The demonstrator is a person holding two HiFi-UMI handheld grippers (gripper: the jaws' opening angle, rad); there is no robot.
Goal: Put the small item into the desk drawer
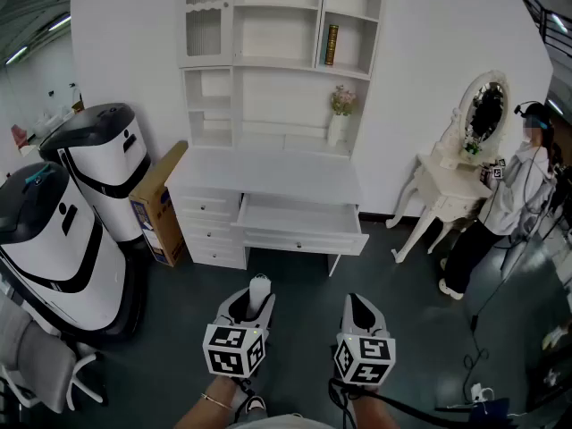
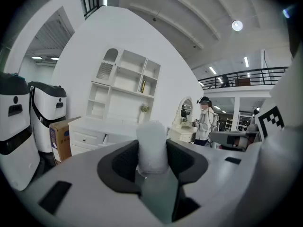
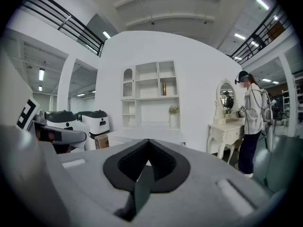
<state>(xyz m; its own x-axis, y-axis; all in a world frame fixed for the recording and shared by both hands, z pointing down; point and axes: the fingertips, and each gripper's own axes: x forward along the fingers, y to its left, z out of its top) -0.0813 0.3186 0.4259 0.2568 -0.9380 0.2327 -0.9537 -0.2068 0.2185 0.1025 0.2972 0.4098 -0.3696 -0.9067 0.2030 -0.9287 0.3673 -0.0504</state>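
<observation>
My left gripper point(image 1: 258, 295) is shut on a small white fuzzy cylinder point(image 2: 152, 146), which stands upright between its dark pads and pokes out as the white item point(image 1: 259, 285) in the head view. My right gripper point(image 1: 357, 304) hangs beside it with its jaws closed together and nothing between them; the right gripper point(image 3: 147, 161) shows its tips meeting in its own view. Both are held over the dark floor, short of the white desk point(image 1: 268, 170). The desk's wide middle drawer point(image 1: 302, 224) is pulled open toward me.
Two large white-and-black machines point(image 1: 98, 164) stand at the left, with a cardboard box point(image 1: 159, 204) leaning by the desk. A shelf unit point(image 1: 279, 56) rises above the desk. At the right, a person point(image 1: 509, 208) stands by a white dressing table point(image 1: 451, 190) with a mirror.
</observation>
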